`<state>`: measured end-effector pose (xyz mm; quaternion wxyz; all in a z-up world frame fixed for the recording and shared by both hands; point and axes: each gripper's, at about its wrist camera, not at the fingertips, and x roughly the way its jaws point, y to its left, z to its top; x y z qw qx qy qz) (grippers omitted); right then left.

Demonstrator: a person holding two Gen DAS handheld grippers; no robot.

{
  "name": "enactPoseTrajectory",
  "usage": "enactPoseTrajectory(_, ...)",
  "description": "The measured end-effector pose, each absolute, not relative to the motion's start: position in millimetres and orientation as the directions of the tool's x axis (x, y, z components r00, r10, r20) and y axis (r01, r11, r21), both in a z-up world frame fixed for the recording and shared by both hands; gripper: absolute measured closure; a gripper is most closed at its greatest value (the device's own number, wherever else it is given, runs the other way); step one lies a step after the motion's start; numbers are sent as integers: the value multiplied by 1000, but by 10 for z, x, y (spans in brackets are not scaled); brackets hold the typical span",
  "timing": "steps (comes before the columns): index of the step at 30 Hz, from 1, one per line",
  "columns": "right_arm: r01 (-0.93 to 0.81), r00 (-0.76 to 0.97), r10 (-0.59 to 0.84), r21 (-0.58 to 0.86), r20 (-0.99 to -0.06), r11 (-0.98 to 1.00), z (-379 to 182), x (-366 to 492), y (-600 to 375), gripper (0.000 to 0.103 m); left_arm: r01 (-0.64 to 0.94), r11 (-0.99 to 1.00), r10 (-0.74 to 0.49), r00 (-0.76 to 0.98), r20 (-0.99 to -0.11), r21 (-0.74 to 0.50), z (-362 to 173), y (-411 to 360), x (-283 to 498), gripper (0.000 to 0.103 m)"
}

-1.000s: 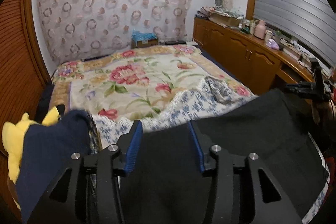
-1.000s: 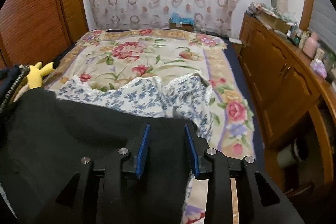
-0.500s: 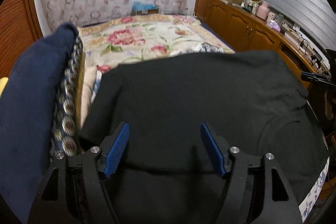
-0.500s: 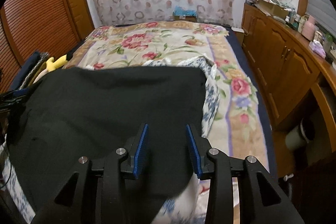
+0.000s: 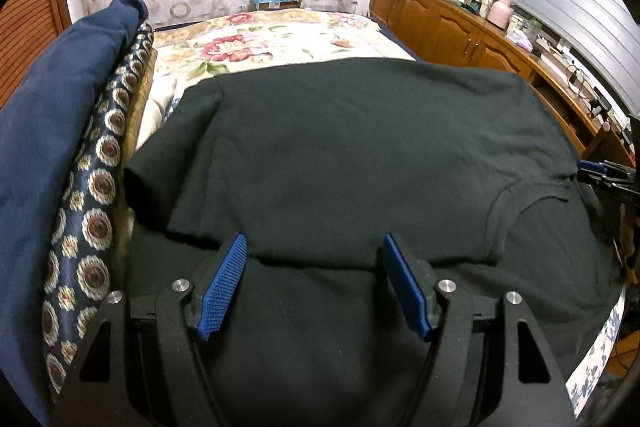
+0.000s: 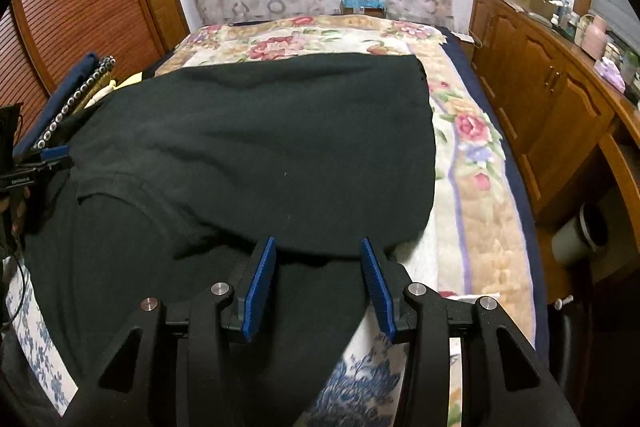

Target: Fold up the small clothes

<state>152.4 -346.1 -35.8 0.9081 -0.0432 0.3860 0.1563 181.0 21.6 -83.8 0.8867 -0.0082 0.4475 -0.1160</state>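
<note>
A black T-shirt (image 5: 352,155) lies spread on the bed, its far half folded back over the near half; it also shows in the right wrist view (image 6: 256,155). My left gripper (image 5: 314,267) is open and empty, its blue pads just above the folded edge near the left sleeve. My right gripper (image 6: 318,267) is open and empty over the fold's right end. Each gripper appears at the edge of the other's view: the right one (image 5: 608,179), the left one (image 6: 36,167).
A stack of folded clothes, navy on top of a patterned piece (image 5: 68,131), stands left of the shirt. A blue-and-white floral cloth (image 6: 360,387) lies under the shirt on the floral bedspread (image 6: 472,155). Wooden cabinets (image 6: 560,99) line the right side.
Both grippers carried the shirt's edge forward and laid it down, folding it over. Both then opened wide and let go; the shirt now lies flat.
</note>
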Motion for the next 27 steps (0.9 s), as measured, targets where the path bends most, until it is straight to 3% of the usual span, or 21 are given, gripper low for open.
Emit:
enactPoseTrajectory(10,-271,665,224,50,-713,961,-360,1603,-3418,50,170,974,-220,578,-786,-147,-860,246,1789,28)
enactPoseTrajectory(24,-216,685,203,70,-700,974,-459,1728,-3350,49,129,972,-235,573,-785,-197,-857,282,2095,28)
enactPoseTrajectory(27,-211,693,181,44,-698,977,-477,1685,-3296,49,123,973,-232,578,-783,-197,-849,304,2116,35)
